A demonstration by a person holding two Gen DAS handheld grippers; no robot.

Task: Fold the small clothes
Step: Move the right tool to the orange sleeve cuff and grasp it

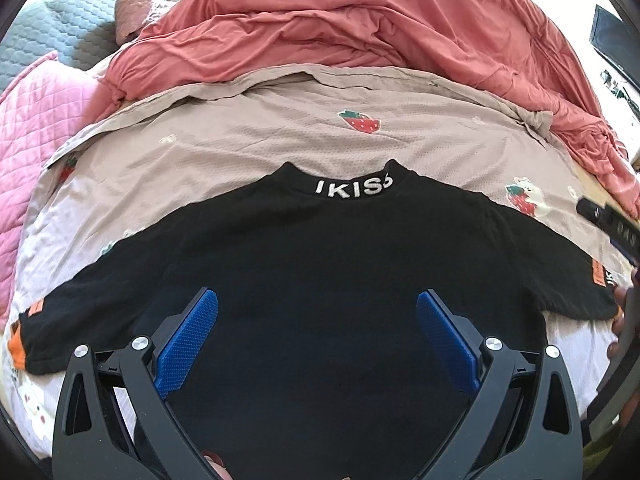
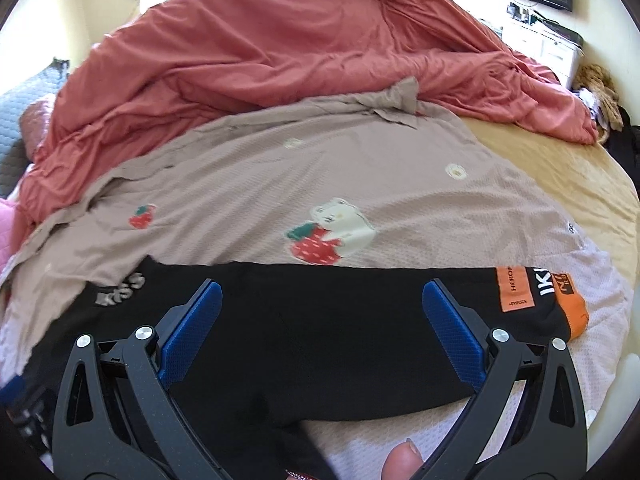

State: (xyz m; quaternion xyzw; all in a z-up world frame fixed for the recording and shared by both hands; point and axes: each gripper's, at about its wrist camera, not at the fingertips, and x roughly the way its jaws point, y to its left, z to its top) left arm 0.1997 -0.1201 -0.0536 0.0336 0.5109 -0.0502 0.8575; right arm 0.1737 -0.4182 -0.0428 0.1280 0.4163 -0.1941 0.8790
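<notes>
flat black knit tee (image 1: 320, 264) on waffle-textured strawberry sheet (image 1: 248, 132), left gripper (image 1: 317, 305) and right gripper (image 2: 322, 294) both spread wide, empty

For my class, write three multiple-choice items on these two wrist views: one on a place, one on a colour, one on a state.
1. The black shirt lies on:
A. the red quilt
B. the beige strawberry-print sheet
C. a desk

2. The sleeve cuff is:
A. green
B. white
C. orange

3. The left gripper and right gripper are:
A. both open
B. both shut
C. one clamped on a sleeve

Key: 1 B, printed sheet shows all around the shirt. 2 C, an orange band ends the sleeve. 3 A, blue pads stand wide apart, gripping nothing.
</notes>
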